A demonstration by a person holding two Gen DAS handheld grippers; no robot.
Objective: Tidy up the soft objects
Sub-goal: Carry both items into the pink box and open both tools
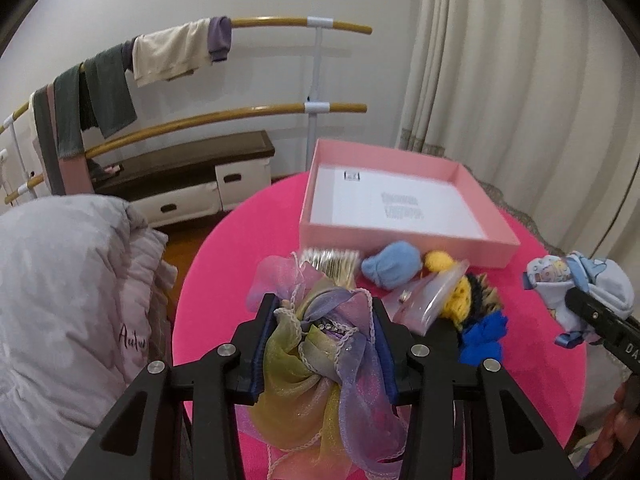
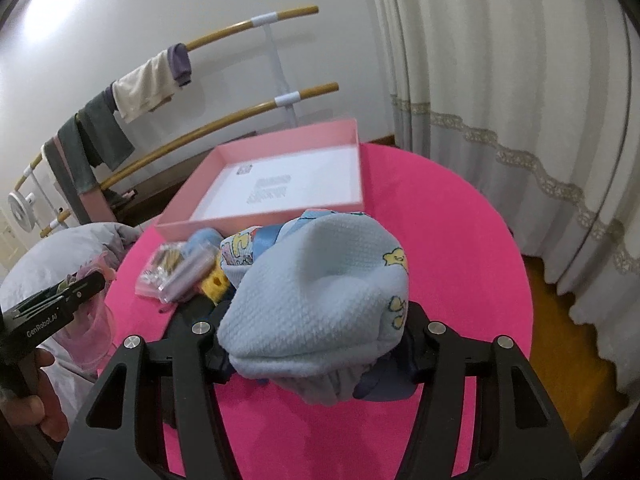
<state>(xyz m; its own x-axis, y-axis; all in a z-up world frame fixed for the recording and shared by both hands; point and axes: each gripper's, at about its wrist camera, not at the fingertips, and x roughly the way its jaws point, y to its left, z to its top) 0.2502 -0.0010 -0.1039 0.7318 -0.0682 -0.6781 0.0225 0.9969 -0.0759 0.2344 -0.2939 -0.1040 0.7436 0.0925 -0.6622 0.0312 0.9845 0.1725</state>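
Observation:
My left gripper (image 1: 322, 316) is shut on a sheer rainbow scarf (image 1: 316, 364), which bunches between its blue pads and hangs below them. My right gripper (image 2: 312, 316) is shut on a pale blue baby hat (image 2: 320, 292) with cartoon prints, lifted above the pink round table (image 2: 460, 240); the hat hides the fingertips. The same hat (image 1: 580, 284) and right gripper show at the right edge of the left wrist view. An open pink box (image 1: 400, 236) with a white floor sits at the table's far side, with nothing inside.
A small pile lies before the box: a light blue sock (image 1: 390, 268), a yellow knit piece (image 1: 438, 262), clear plastic bags (image 1: 424, 300), a royal blue cloth (image 1: 482, 336). A grey quilt (image 1: 60, 300) lies left, curtains (image 2: 520, 80) right, a clothes rail (image 1: 200, 40) behind.

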